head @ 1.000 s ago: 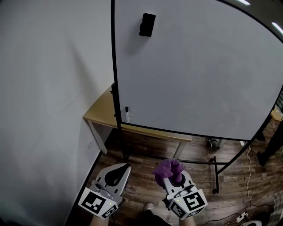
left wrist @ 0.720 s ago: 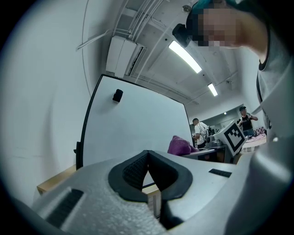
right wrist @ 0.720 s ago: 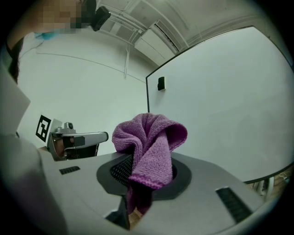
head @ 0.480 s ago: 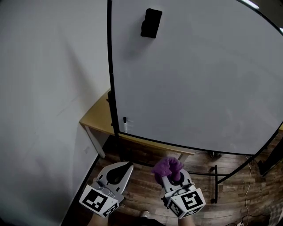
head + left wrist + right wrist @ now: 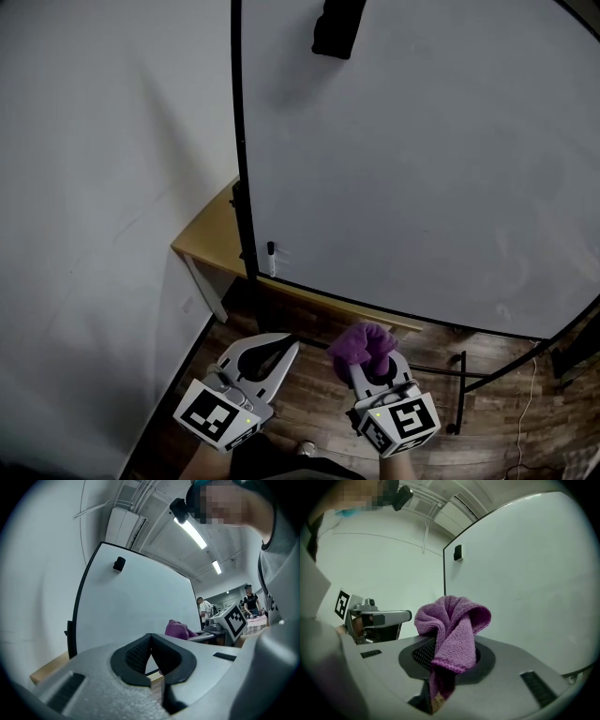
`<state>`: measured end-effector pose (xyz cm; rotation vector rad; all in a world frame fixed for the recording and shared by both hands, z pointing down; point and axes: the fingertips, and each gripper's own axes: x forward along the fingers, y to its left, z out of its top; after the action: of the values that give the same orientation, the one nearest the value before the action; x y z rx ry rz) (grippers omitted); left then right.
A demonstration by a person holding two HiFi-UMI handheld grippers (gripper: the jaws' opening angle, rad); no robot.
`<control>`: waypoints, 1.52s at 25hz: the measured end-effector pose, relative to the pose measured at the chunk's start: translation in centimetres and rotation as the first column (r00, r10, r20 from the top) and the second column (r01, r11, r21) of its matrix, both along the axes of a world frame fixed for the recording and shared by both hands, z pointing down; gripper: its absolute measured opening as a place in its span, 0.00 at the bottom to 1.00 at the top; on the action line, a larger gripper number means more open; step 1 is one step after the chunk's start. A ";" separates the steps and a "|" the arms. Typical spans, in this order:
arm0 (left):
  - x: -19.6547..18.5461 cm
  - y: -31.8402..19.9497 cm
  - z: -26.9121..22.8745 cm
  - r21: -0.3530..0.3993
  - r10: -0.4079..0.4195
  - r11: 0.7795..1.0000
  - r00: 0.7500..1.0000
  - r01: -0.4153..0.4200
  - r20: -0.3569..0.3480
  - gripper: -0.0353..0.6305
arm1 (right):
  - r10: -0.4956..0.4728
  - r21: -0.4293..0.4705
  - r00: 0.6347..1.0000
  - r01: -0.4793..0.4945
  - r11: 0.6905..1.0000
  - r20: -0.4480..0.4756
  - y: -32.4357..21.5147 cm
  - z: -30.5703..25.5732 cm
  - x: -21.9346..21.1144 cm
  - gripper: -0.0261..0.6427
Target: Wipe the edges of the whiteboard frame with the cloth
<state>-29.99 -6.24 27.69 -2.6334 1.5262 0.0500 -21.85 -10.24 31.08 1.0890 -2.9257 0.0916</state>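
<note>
A large whiteboard [image 5: 422, 169] with a thin black frame [image 5: 239, 150] stands ahead on a wheeled stand. My right gripper [image 5: 367, 352] is shut on a purple cloth [image 5: 360, 343], bunched above its jaws, clear in the right gripper view [image 5: 452, 625]. It hangs low, below the board's bottom edge and apart from it. My left gripper [image 5: 283, 345] is beside it, shut with nothing held; its jaws meet in the left gripper view [image 5: 151, 648]. A black eraser [image 5: 337, 26] sticks near the board's top left. A marker [image 5: 271, 259] sits at the bottom left corner.
A white wall [image 5: 103, 187] runs along the left. A wooden desk [image 5: 211, 239] stands behind the board's lower left corner. The stand's black leg [image 5: 459, 389] and wood floor [image 5: 309, 394] lie below. People stand far off in the left gripper view.
The view has tilted down and drifted; the board's eraser moved up toward the top edge. Both grippers edged slightly right, the cloth still clamped.
</note>
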 end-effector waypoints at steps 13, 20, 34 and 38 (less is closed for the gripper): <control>-4.1 -5.5 2.1 -0.111 0.187 0.976 0.982 -0.188 -0.017 0.08 | 0.110 -0.036 0.994 -0.111 0.993 -0.021 -5.0 1.0 -5.7 0.14; -7.3 -7.8 3.0 -0.159 0.336 0.930 0.942 -0.333 -0.007 0.08 | 0.207 -0.055 0.978 -0.209 0.976 -0.039 -7.2 1.9 -9.6 0.14; -12.3 -11.5 7.1 -0.239 0.481 0.850 0.877 -0.469 -0.011 0.08 | 0.339 -0.114 0.936 -0.348 0.930 -0.092 -11.2 7.2 -14.6 0.14; -13.0 -11.8 8.5 -0.248 0.508 0.831 0.861 -0.497 -0.024 0.08 | 0.353 -0.151 0.930 -0.365 0.919 -0.099 -12.0 8.9 -15.3 0.14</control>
<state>-42.98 -18.09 36.18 -3.1391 0.8238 -0.1697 -37.19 -22.28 40.02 1.5487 -2.5652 0.2915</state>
